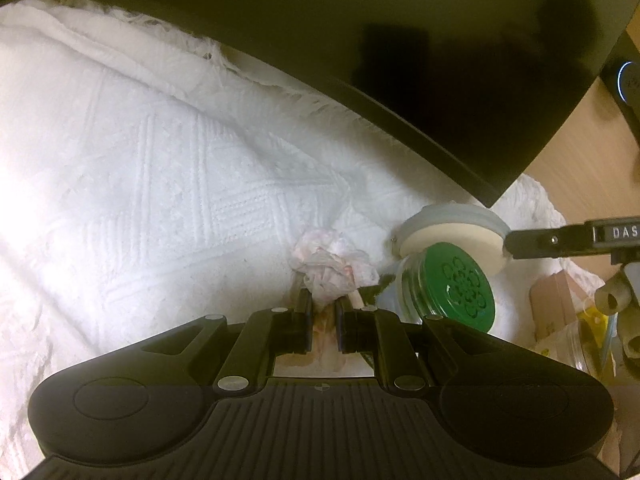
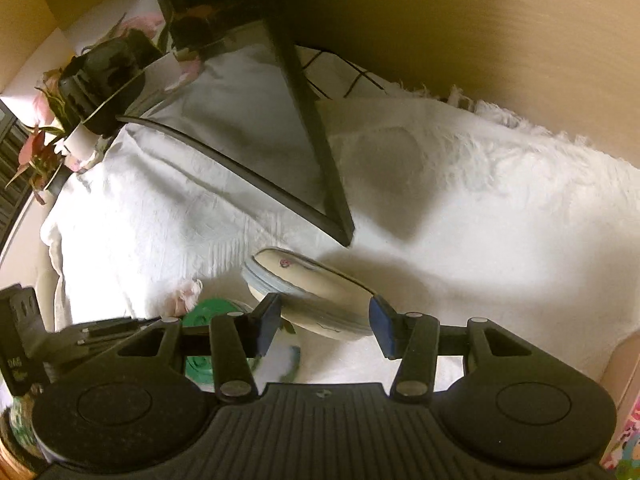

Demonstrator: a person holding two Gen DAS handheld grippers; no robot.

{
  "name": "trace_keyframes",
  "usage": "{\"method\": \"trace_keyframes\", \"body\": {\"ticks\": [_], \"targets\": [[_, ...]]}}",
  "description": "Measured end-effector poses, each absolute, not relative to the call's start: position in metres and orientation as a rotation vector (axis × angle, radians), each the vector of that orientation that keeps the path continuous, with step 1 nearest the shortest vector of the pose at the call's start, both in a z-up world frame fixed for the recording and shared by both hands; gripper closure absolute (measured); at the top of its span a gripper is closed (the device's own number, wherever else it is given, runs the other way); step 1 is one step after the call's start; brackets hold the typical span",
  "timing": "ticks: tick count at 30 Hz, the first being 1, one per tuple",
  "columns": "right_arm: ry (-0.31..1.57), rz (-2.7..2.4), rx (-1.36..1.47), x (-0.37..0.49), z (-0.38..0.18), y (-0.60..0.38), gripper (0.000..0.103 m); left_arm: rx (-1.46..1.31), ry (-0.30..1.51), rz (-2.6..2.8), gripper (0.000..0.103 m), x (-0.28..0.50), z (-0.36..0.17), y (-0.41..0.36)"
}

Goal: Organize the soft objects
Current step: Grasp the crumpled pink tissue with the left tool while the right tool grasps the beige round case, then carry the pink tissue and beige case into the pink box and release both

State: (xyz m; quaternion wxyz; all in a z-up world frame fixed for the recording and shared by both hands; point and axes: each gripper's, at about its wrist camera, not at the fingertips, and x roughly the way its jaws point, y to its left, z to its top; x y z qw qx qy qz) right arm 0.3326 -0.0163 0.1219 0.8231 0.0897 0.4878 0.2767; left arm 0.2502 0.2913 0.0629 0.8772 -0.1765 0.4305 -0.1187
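My left gripper (image 1: 323, 303) is shut on a crumpled white-and-pink tissue wad (image 1: 332, 262), held just above the white textured cloth (image 1: 160, 168). My right gripper (image 2: 324, 314) is closed on a round cream-and-grey soft pad (image 2: 308, 296), tilted on its edge; the pad also shows in the left wrist view (image 1: 452, 236). A jar with a green lid (image 1: 456, 284) lies beside the tissue, below the pad, and shows in the right wrist view (image 2: 208, 312). The tissue shows small in the right wrist view (image 2: 186, 294).
A dark monitor (image 1: 400, 60) hangs over the cloth; its stand base (image 2: 280, 160) rests on it. A potted plant with pink leaves (image 2: 80, 92) stands at the far left. Boxes and clutter (image 1: 560, 312) sit at the right. A wooden desk (image 1: 580, 148) lies beyond.
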Motion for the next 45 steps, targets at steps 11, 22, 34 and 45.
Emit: {"method": "trace_keyframes", "body": {"ticks": [11,22,34,45], "targets": [[1.002,0.746,-0.140,0.319,0.127,0.024,0.054,-0.386,0.910,-0.214,0.089,0.244,0.061,0.296],[0.991,0.776,-0.337,0.295,0.121,0.030,0.054,-0.380,0.904,-0.199,0.089,0.242,0.064,0.294],[0.866,0.797,-0.620,0.277,0.110,0.071,0.054,-0.342,0.918,-0.177,0.089,0.255,0.062,0.287],[1.098,0.763,0.138,0.334,0.134,-0.012,0.065,-0.373,0.908,-0.188,0.089,0.254,0.060,0.293]]}}
